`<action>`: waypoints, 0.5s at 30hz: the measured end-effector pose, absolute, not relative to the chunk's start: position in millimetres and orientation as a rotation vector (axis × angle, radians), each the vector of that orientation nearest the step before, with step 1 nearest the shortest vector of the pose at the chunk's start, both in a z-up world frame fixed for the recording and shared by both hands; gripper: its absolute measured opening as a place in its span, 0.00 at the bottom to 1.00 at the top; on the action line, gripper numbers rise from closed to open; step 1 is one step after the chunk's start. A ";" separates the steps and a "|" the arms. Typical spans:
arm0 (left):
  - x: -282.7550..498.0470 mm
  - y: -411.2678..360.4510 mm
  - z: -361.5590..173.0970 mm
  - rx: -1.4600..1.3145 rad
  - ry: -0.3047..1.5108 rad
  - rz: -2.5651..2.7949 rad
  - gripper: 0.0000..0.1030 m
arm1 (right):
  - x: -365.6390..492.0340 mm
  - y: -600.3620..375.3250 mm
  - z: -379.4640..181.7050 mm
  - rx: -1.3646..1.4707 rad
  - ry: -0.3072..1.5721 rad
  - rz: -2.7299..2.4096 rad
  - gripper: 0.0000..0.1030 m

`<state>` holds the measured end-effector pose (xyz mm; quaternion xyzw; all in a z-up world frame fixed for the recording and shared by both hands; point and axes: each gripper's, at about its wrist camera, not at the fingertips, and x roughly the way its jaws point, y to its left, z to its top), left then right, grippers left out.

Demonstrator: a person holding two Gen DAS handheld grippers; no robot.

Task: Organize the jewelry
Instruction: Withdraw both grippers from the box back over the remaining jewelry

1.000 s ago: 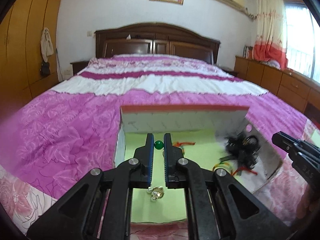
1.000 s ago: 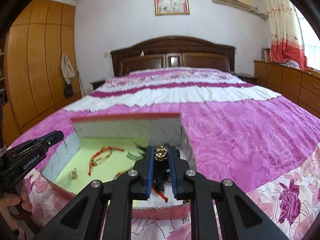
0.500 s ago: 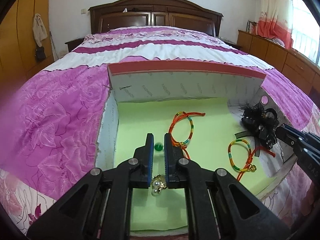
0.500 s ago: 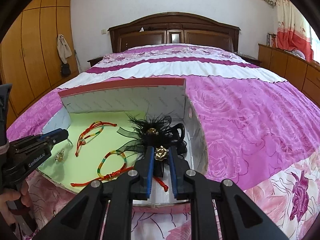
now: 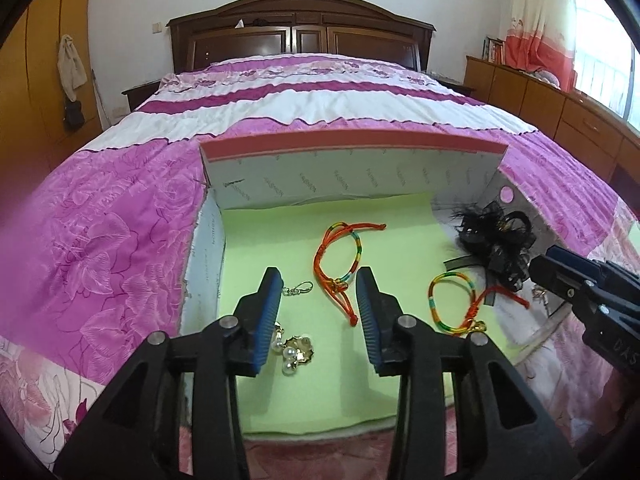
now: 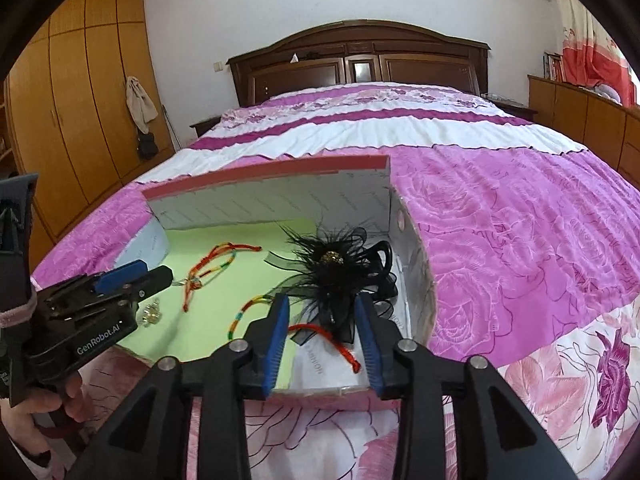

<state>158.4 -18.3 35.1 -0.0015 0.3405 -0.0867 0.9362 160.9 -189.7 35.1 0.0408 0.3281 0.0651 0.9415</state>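
An open box (image 5: pixel 352 148) with a green liner (image 5: pixel 320 376) lies on the bed. My left gripper (image 5: pixel 320 284) is open and empty above its left half. A pearl earring (image 5: pixel 294 350) lies by the left finger, with a small hook earring (image 5: pixel 298 289) beyond it. Two orange cord bracelets (image 5: pixel 340 256) (image 5: pixel 456 300) lie on the liner. My right gripper (image 6: pixel 322 304) is open over the box's right end, just before a black feather hair piece (image 6: pixel 340 276). The gold piece it held is not visible.
The box wall (image 6: pixel 272 196) rises at the far side. The pink floral bedspread (image 6: pixel 520 240) surrounds the box. A wooden headboard (image 5: pixel 300 36) stands far back, wardrobes (image 6: pixel 80 100) to the left and cabinets (image 5: pixel 560 108) to the right.
Both grippers opened. The left let go of a green-beaded earring; the right let go of a gold piece. Both had moved down over the box.
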 end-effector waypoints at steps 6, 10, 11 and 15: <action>144.0 -12.9 47.0 -0.043 0.666 -0.184 0.32 | 145.1 -189.5 49.3 0.117 0.624 0.151 0.47; 134.0 -10.8 53.9 -0.052 0.645 -0.190 0.32 | 132.1 -189.5 59.7 0.144 0.589 0.160 0.50; 131.2 -10.6 55.9 -0.055 0.640 -0.192 0.32 | 128.9 -189.5 61.8 0.150 0.581 0.164 0.50; 119.6 -8.2 65.6 -0.067 0.611 -0.196 0.33 | 114.5 -188.9 71.1 0.161 0.549 0.178 0.54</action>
